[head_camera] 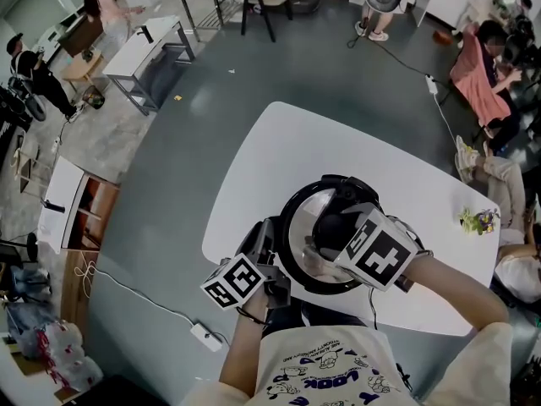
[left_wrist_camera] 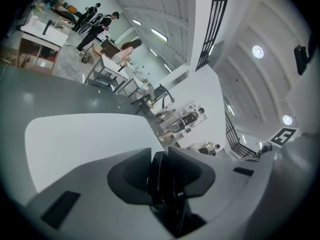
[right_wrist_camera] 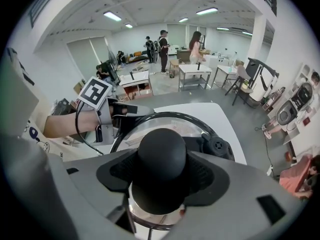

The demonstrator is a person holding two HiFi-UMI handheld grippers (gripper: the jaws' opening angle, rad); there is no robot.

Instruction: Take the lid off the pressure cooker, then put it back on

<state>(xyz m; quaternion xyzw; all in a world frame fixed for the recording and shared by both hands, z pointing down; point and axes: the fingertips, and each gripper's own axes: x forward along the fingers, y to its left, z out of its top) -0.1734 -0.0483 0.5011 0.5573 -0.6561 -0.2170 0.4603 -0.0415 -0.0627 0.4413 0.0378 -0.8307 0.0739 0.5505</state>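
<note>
The pressure cooker (head_camera: 297, 227) stands near the front edge of a white table (head_camera: 279, 150), its steel lid (right_wrist_camera: 150, 126) with a black rim seated on it. My right gripper (head_camera: 334, 237) comes down from above and is shut on the lid's round black knob (right_wrist_camera: 161, 161), pads pressing both sides. My left gripper (head_camera: 272, 256) reaches in from the cooker's left and is shut on the cooker's black side handle (left_wrist_camera: 162, 181), a thin dark piece wedged between its pads. A black valve (right_wrist_camera: 218, 146) sits on the lid's far side.
A small yellow-green bunch (head_camera: 479, 220) lies at the table's right edge. People sit beyond the table on the right (head_camera: 494, 66). A white power strip (head_camera: 205, 337) and cable lie on the floor at the left. Grey tables (head_camera: 156, 53) stand far back.
</note>
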